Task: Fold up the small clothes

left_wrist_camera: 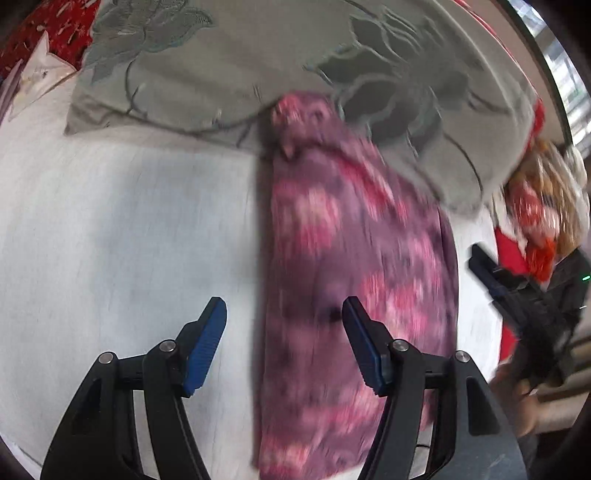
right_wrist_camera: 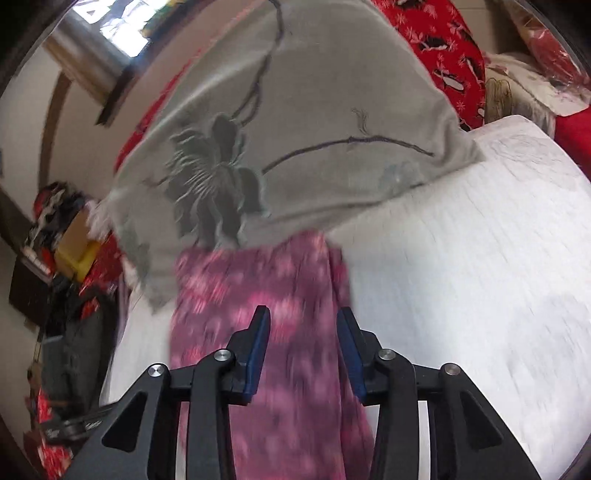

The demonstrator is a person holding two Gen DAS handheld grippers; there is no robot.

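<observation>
Blurred and cut-off parts

The purple-and-pink patterned cloth garment [left_wrist_camera: 354, 280] is motion-blurred; its near end runs off the bottom edge, its far end tucks under the grey flower-embroidered pillow [left_wrist_camera: 258, 62].

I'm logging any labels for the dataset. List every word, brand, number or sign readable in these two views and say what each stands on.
None can be read.
Bright letter-like shapes at the top left of the right wrist view: too blurred and cut off to read.
Purple-pink garment, grey floral pillow, red patterned fabric: patterns only, no text.
Left tool and right tool: no markings visible.
</observation>
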